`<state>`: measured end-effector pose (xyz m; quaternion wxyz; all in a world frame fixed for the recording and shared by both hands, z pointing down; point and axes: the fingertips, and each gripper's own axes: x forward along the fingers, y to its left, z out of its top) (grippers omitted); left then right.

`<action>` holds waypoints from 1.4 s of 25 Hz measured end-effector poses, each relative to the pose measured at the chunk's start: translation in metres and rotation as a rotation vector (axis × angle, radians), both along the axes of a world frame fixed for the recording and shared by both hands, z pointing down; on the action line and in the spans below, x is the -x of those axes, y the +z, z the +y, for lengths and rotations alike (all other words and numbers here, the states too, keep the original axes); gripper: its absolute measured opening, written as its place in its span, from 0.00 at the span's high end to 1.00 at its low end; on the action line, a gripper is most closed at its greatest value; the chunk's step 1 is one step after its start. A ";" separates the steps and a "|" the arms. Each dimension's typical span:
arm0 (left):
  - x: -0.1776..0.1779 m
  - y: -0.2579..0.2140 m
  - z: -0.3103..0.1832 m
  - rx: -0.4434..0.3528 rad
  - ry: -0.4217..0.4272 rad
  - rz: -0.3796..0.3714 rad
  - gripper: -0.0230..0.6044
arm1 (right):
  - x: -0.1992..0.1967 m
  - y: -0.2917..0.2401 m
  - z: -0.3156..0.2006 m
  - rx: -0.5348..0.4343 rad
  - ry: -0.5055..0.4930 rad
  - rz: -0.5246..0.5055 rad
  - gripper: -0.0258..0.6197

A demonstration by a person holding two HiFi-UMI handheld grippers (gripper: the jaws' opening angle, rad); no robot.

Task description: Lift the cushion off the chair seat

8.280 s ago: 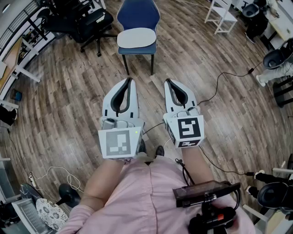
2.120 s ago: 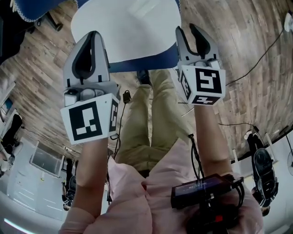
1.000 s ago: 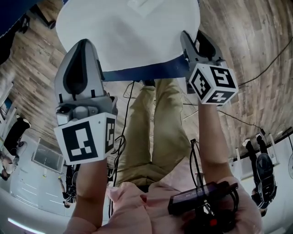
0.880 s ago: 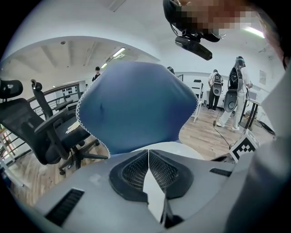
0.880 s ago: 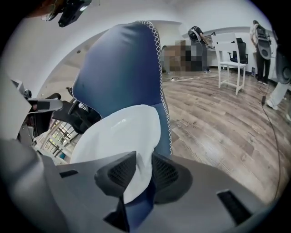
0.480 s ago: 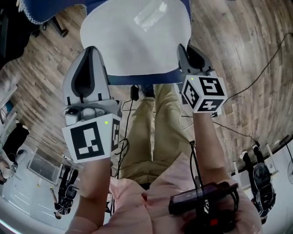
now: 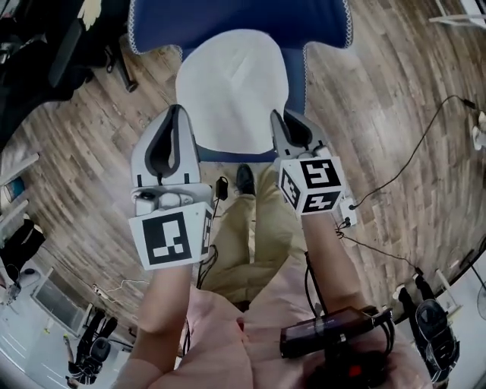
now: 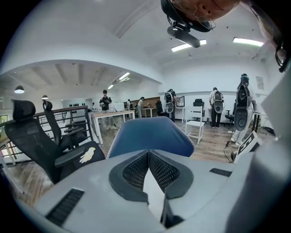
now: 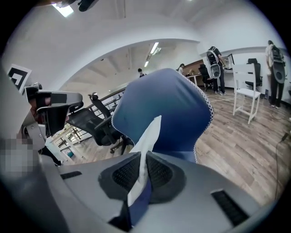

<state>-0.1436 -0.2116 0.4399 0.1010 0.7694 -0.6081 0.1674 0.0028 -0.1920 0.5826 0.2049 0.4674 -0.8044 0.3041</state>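
Left claw (image 7: 176, 112) and right claw (image 7: 281, 118) each clamped on cushion (image 7: 231, 83) edge.

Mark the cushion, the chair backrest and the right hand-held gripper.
cushion (image 7: 231, 91), head view, middle of its white top.
chair backrest (image 7: 235, 14), head view, its blue front face.
right hand-held gripper (image 7: 282, 121), head view, between its fingertips at the cushion's edge.

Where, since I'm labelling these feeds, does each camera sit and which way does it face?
Head view: on the person's head, facing steeply down at cushion, chair; arms, legs, left tool, right tool show.
Left gripper view: on left tool, facing the chair back; jaws shut on cushion.
Right gripper view: likewise on right tool.
Shared: cushion, chair.
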 end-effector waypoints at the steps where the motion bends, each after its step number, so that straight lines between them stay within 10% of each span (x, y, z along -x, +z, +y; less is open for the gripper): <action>1: 0.002 -0.009 0.002 -0.013 -0.003 0.000 0.94 | 0.005 -0.010 0.001 -0.014 -0.012 0.005 0.91; 35: 0.021 -0.268 0.114 -0.458 0.039 0.047 0.94 | 0.059 -0.341 0.087 -0.546 -0.074 0.102 0.91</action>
